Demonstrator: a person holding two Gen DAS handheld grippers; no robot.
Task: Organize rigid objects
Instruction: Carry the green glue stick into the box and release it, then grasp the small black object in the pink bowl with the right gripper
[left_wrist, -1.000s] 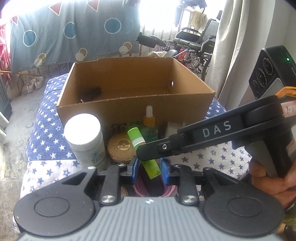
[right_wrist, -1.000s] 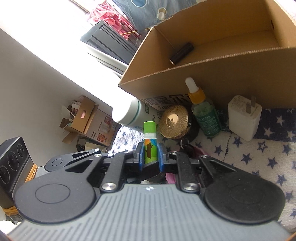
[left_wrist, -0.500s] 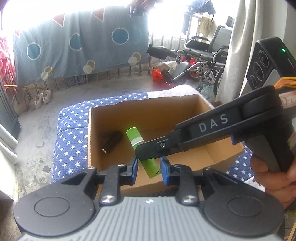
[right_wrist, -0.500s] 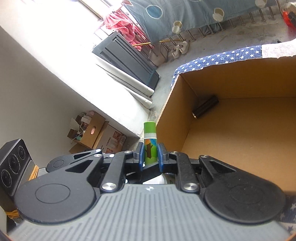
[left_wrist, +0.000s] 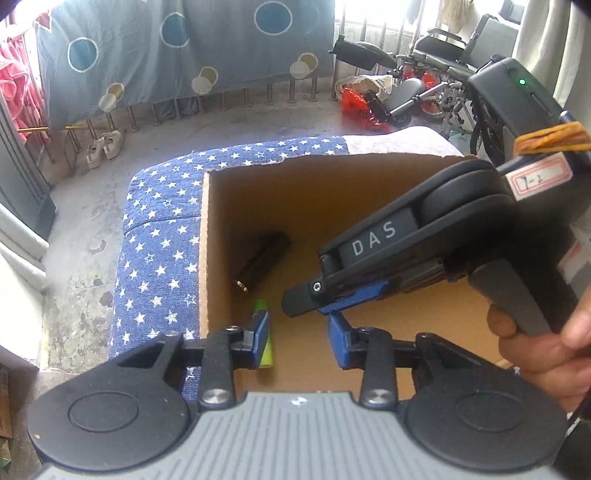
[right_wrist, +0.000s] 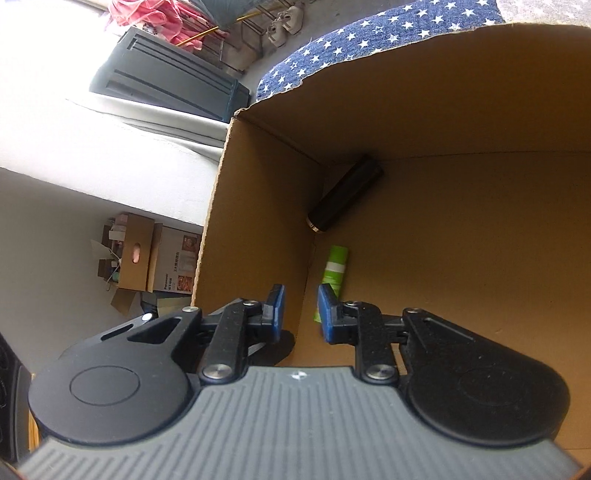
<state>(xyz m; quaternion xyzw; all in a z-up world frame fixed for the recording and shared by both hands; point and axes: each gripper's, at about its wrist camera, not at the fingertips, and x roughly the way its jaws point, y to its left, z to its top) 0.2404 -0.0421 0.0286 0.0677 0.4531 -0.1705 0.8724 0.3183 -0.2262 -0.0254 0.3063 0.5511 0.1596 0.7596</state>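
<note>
An open cardboard box (left_wrist: 204, 236) sits on the star-print cloth. On its floor by the left wall lie a dark cylinder (left_wrist: 264, 264) and a green tube (left_wrist: 266, 350); the left finger partly covers the tube. My left gripper (left_wrist: 298, 338) hangs over the box, its jaws opening with nothing between them. My right gripper (left_wrist: 314, 301) reaches in from the right just above it. In the right wrist view, the right gripper (right_wrist: 301, 314) has its jaws opening and empty. The green tube (right_wrist: 335, 271) lies loose beyond them, near the dark cylinder (right_wrist: 345, 194).
Blue star-print cloth (left_wrist: 159, 236) covers the surface under the box. A hand (left_wrist: 535, 343) holds the right gripper's handle. Bare concrete floor lies to the left, and wheelchairs (left_wrist: 436, 74) stand at the back right. Cardboard boxes (right_wrist: 136, 254) sit on the floor below.
Both grippers moved from the items in front of the box to over its inside. The green tube, gripped before, now lies on the box floor, and both pairs of jaws have parted.
</note>
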